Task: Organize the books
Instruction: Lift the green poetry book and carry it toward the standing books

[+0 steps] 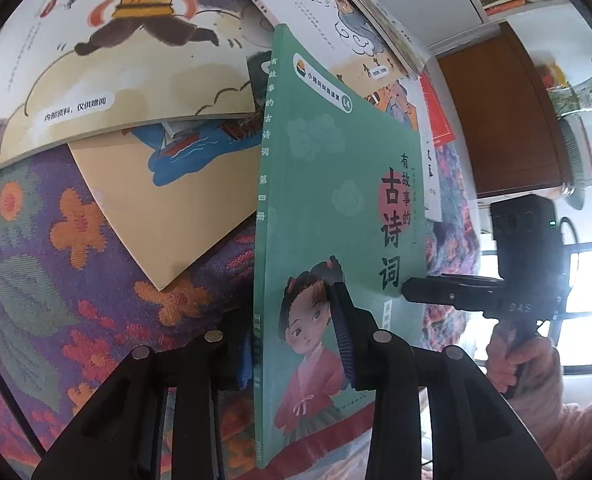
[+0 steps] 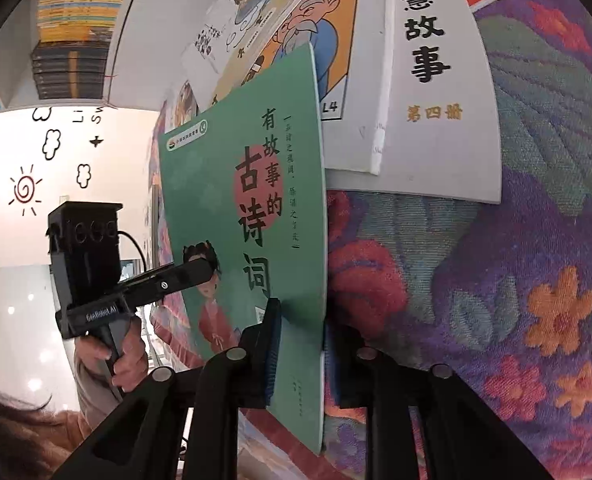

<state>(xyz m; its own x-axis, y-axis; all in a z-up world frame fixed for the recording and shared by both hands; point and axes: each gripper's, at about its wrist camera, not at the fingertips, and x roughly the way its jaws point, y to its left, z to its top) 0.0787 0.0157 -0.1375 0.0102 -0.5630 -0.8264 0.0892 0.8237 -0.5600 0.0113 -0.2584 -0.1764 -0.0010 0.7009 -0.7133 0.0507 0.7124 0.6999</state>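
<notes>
1. Left wrist view: left gripper [image 1: 296, 336] nearly closed, pinching the green book [image 1: 335, 208] at its spine edge. One blue pad sits flat on the front cover, the other is behind the spine at 9 o'clock of it.
2. Same view: right gripper [image 1: 405, 292] comes in from 3 o'clock, tips clamped on the book's open edge low on the cover. A hand [image 1: 511, 364] in a pale fuzzy sleeve grips its handle.
3. Right wrist view: right gripper [image 2: 301, 344] narrow, jaws pressed onto the book's page edge; blue pad on the cover, other finger behind.
4. Same view: left gripper [image 2: 200, 272] enters from 9 o'clock and bites the far side of the cover; a hand [image 2: 124, 356] holds its handle below.
5. Book stands on edge, held up off the floral cloth [image 2: 535, 280] by both grippers, cover facing between them.
6. Other picture books [image 1: 136, 60] lie in a loose overlapping pile at 12 o'clock behind it; a white book [image 2: 435, 80] lies flat at 1 o'clock in the right view.
</notes>
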